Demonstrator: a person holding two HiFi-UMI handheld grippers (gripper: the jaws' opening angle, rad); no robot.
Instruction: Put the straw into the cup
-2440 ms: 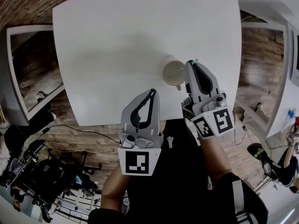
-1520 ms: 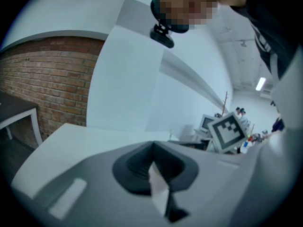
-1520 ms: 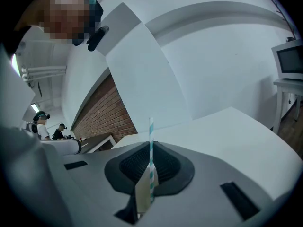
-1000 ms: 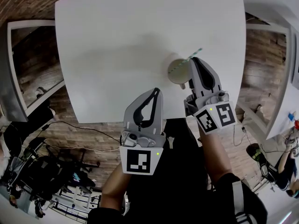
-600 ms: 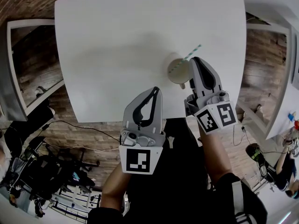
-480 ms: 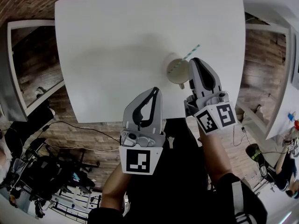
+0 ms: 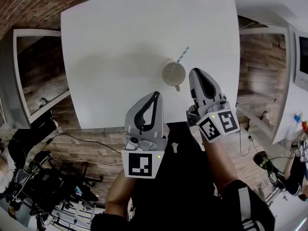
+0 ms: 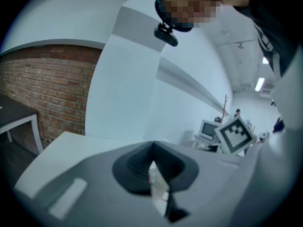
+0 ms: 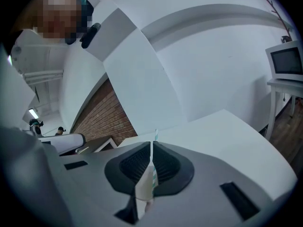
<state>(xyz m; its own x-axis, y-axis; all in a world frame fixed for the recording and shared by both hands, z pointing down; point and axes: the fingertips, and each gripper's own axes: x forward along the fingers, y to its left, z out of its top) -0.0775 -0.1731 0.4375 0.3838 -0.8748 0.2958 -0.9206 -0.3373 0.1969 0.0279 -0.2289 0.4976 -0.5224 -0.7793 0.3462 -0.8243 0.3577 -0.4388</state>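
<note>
A pale cup [image 7: 173, 73] with a small handle stands on the white table [image 7: 120, 42]. A teal-and-white striped straw [image 7: 182, 55] sits in it, leaning out over the far right rim. My right gripper [image 7: 194, 73] is just right of the cup, jaws shut, clear of the straw. In the right gripper view the cup [image 9: 145, 187] and the straw [image 9: 153, 143] show through the slit between the shut jaws. My left gripper [image 7: 155, 95] hangs shut over the table's near edge, left of and nearer than the cup, holding nothing.
The table's near edge [image 7: 110, 124] runs just under both grippers. Beyond it lie wooden floor and dark equipment with cables [image 7: 43, 177]. A white frame [image 7: 19, 71] stands left of the table; white furniture [image 7: 288, 81] stands to the right.
The right gripper has drawn back from the straw's upper end toward the person. The straw stays in the cup, leaning far right. The left gripper has barely moved.
</note>
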